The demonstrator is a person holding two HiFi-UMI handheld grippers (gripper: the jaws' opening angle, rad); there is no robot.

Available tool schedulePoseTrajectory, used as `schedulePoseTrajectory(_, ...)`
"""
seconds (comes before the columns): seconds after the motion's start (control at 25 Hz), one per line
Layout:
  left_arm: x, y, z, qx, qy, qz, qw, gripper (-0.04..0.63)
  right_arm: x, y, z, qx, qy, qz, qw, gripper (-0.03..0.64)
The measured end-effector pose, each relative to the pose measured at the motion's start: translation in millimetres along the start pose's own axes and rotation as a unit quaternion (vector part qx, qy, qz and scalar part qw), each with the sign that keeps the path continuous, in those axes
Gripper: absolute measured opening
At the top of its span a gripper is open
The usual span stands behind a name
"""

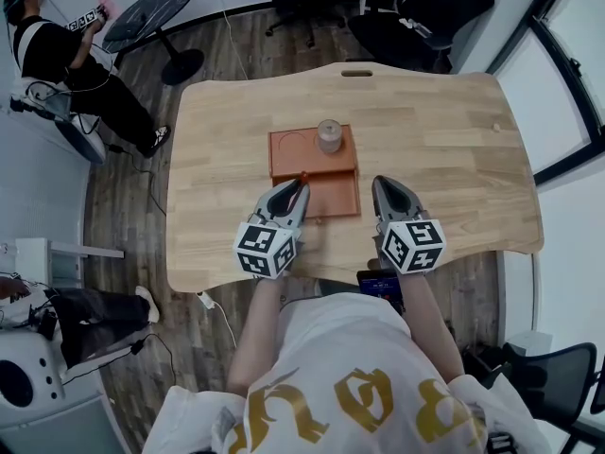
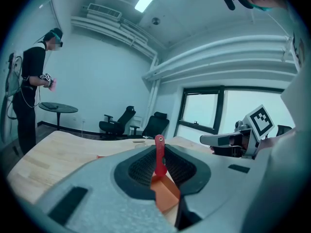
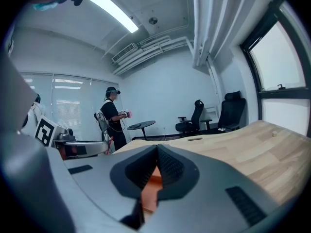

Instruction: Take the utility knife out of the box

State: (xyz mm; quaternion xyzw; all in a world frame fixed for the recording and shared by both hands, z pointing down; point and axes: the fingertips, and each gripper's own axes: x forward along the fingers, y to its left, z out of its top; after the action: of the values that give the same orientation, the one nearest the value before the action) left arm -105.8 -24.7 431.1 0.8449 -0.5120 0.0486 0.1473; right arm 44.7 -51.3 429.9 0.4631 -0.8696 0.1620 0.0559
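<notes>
We count two grippers, the left gripper (image 1: 299,185) and the right gripper (image 1: 383,187). They carry two marker cubes, the left cube (image 1: 265,249) and the right cube (image 1: 413,245). There is one wooden table (image 1: 454,159), and on it one orange box (image 1: 336,195). We see one red utility knife (image 2: 159,157) and one small round tan object (image 1: 329,135), too small to name. One round black side table (image 1: 149,12) stands apart. We count three black office chairs: two beyond the table, the first chair (image 2: 116,123) and the second chair (image 2: 155,125), and a third chair (image 1: 553,376). Two people show: the wearer (image 1: 331,376) and a standing person (image 1: 57,55).
</notes>
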Motion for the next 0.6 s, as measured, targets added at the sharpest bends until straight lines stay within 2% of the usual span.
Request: schedulePoseTrajectory(0.6,-0.7,4.0,-1.2,-0.005,-0.003,-0.003,1.0000,0.055,-1.7,-0.1,-2.5,0.001,0.004,-0.004,1.000,0.011)
